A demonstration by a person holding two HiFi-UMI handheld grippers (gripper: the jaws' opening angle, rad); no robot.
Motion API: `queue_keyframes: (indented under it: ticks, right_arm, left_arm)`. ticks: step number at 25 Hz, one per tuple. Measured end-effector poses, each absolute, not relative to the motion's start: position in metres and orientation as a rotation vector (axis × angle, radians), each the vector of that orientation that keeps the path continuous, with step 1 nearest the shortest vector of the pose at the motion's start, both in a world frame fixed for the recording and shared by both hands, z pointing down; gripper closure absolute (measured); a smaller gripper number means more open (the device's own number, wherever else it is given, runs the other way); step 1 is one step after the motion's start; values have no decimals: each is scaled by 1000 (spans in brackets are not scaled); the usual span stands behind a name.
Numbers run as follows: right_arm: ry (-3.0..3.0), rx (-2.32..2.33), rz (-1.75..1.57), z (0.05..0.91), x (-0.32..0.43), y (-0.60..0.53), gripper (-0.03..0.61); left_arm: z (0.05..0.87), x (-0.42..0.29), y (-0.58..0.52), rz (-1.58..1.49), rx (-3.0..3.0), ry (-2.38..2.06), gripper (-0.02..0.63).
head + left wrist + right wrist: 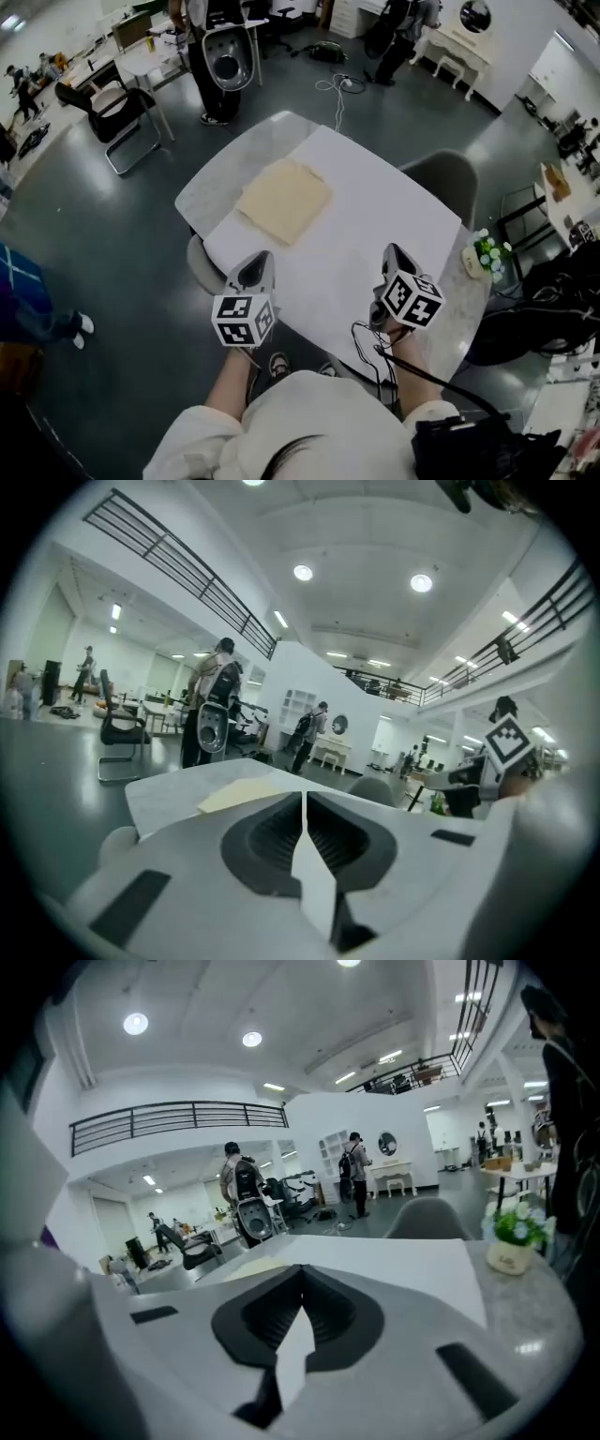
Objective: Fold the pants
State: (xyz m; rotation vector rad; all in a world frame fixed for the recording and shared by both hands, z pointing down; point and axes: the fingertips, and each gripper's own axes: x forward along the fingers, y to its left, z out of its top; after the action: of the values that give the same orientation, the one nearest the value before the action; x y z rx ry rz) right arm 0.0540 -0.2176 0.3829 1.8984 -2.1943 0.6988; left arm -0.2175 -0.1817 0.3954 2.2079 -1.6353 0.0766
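The pants [283, 199] lie folded into a flat beige square on the far left part of the white sheet [375, 206] that covers the table. Both grippers hover over the table's near edge, well short of the pants and touching nothing. In the head view my left gripper [260, 259] is at the near left and my right gripper [390, 251] at the near right. In the left gripper view the left gripper [305, 797] has its jaws together and empty, with the pants [239, 794] beyond. In the right gripper view the right gripper [302, 1271] is likewise shut and empty.
A small pot of green plants [486, 253] stands on the table's right corner. A grey chair [448, 178] is at the far right side and another seat [199, 267] at the near left. A person with a grey machine [225, 56] stands beyond the table.
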Motion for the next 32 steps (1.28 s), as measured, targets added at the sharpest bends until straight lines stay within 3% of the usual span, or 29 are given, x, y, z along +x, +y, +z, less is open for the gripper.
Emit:
queue_keyframes:
  ticks: [12,32]
  right_arm:
    - [-1891,2124,660,398,166,-130,586]
    - [-1948,2062,638,404,176,-134,586]
  left_arm:
    - [397,-71,-197,250,2441,-1357,595]
    - [404,-54,-184,278,2394,-1418,595]
